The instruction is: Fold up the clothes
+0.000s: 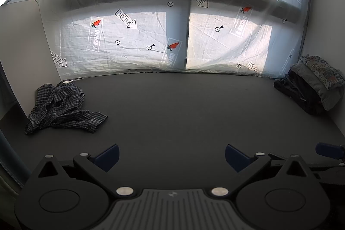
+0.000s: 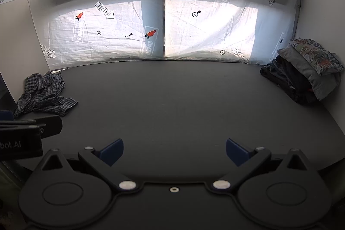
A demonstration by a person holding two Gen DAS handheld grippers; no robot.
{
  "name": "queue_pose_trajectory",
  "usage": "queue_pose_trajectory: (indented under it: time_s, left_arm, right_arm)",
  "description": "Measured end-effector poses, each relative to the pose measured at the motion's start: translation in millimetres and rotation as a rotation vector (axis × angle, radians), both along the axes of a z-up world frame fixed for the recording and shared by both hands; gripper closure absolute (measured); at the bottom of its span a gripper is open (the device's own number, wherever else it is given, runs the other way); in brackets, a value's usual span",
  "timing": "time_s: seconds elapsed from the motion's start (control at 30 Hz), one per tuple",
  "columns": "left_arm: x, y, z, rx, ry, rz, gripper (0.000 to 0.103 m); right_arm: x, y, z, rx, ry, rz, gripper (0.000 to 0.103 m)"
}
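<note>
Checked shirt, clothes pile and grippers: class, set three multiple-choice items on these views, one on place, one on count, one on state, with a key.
1. Where does the checked shirt lie on the table?
A. far left
B. far right
C. centre

2. How many clothes heaps are on the table?
A. one
B. two
C. four

3. How is the left gripper?
A. shut on the shirt
B. open, holding nothing
C. shut, holding nothing

Key:
1 A, it is crumpled by the left wall.
2 B, the shirt, plus the stacked pile far right.
3 B, its blue fingers stand wide apart over bare table; the right gripper likewise.
</note>
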State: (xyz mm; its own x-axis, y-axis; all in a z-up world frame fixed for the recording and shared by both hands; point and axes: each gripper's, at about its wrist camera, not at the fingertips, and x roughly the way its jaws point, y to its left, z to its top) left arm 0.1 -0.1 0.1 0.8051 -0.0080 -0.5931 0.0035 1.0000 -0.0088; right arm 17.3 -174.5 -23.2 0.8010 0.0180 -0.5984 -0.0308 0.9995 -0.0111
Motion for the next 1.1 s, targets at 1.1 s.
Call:
queue_pose_trajectory:
  time_s: [1.1]
  left_arm:
    - [7.3, 4.7, -5.0, 0.013, 0.001, 0.004, 0.0]
  right_arm:
    - [7.1, 1.2, -10.7, 0.013, 0.001, 0.01, 0.001]
